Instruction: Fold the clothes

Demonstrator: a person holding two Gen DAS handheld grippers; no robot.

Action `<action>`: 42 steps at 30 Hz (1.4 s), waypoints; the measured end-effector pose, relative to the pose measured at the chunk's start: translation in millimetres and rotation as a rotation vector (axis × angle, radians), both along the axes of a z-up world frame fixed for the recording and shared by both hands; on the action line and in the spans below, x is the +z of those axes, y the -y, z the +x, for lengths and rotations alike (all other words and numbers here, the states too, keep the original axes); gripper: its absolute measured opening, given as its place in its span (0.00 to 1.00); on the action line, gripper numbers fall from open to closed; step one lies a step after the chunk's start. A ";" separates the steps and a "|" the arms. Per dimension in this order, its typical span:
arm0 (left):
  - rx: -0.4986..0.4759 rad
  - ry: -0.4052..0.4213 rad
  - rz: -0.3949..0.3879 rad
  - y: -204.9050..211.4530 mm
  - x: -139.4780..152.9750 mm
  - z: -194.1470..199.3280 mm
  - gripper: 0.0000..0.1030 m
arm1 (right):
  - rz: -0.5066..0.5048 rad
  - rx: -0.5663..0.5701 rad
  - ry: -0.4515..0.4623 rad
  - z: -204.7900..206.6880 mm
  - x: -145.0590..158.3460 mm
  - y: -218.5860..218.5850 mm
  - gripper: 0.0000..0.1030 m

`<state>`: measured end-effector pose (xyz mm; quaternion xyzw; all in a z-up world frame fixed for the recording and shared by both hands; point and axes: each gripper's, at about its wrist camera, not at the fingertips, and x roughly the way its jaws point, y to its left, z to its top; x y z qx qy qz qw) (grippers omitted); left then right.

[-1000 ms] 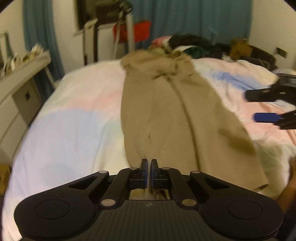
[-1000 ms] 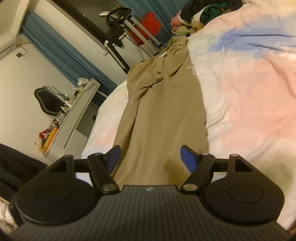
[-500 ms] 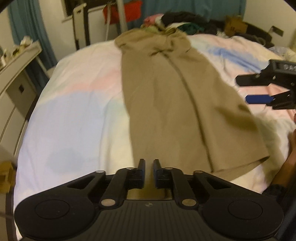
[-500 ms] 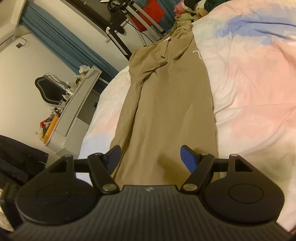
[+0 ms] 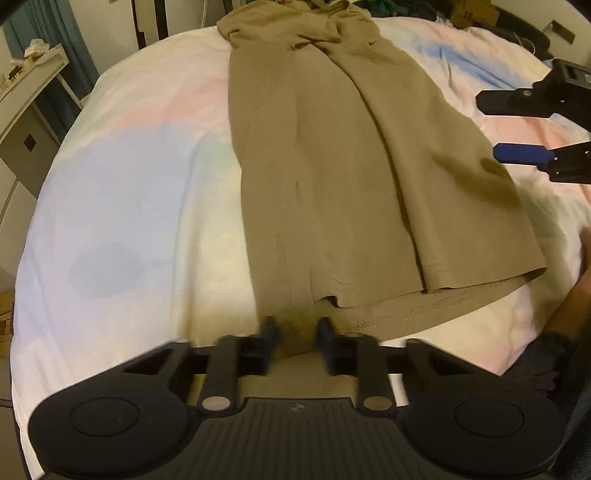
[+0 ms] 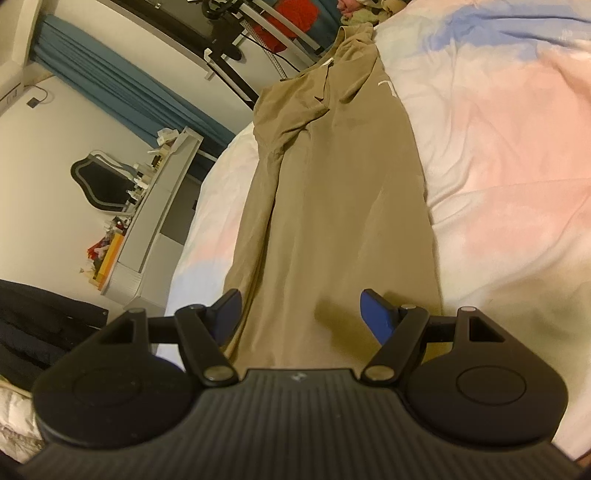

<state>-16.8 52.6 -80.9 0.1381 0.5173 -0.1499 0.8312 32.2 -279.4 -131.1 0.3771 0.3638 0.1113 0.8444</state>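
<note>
Bed (image 5: 122, 192) w/ pastel sheet; tan garment (image 5: 332, 166) laid lengthwise down middle. Left gripper (image 5: 294, 334) at near hem, jaws apart but closing, hem between, no pinch yet. Right gripper (image 6: 300, 314) spread wide, empty, over cloth. We judge fabric light, soft, limp; take hem corners.

Garment (image 5: 332, 166): flat on the bed (image 5: 129, 192), lengthwise down its middle, hem at the near edge, collar end toward the far edge.
Clothes pile (image 6: 364, 11): far edge of bed, just behind the collar end.
Dresser (image 6: 155, 221): beside the bed's left edge.
Left gripper (image 5: 294, 334): at the near edge, over the hem's left corner; contact probably none, view blurred.
Right gripper (image 6: 301, 314): over the garment's right side, near the hem.
</note>
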 end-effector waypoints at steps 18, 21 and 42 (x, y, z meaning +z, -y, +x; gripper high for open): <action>-0.355 0.378 0.040 59.0 76.0 -79.7 0.04 | 0.026 -0.035 -0.006 -5.1 0.8 6.5 0.72; -0.405 0.344 0.009 79.5 54.5 -79.8 0.04 | 0.020 -0.052 0.012 -4.8 3.1 8.8 0.72; -0.311 0.195 -0.392 23.6 13.9 -55.9 0.04 | 0.113 -0.210 0.163 313.5 -65.6 -20.3 0.57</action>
